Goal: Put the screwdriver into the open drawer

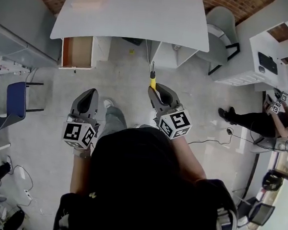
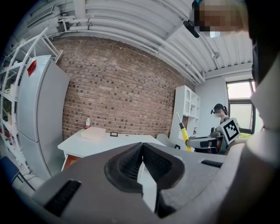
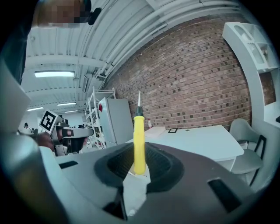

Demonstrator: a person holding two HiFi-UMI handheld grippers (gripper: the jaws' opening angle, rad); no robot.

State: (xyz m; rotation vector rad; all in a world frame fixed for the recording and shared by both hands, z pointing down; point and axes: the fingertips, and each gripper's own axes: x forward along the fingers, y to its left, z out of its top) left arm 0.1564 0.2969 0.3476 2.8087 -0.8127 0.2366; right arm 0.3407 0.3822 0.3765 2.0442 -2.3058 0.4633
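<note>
Our right gripper (image 3: pixel 139 170) is clenched on the lower end of the slim yellow-handled screwdriver with a thin metal shaft (image 3: pixel 138 135), still well apart from the open wood-lined drawer (image 1: pixel 77 52). Our left gripper (image 2: pixel 142 164) is closed on nothing. We judge the tool light and rigid, and its smooth handle may pivot, so a mid-handle hold would be steadier.

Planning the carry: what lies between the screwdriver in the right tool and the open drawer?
Head view: mostly bare floor between screwdriver and open drawer, plus the drawer unit's white front.
</note>
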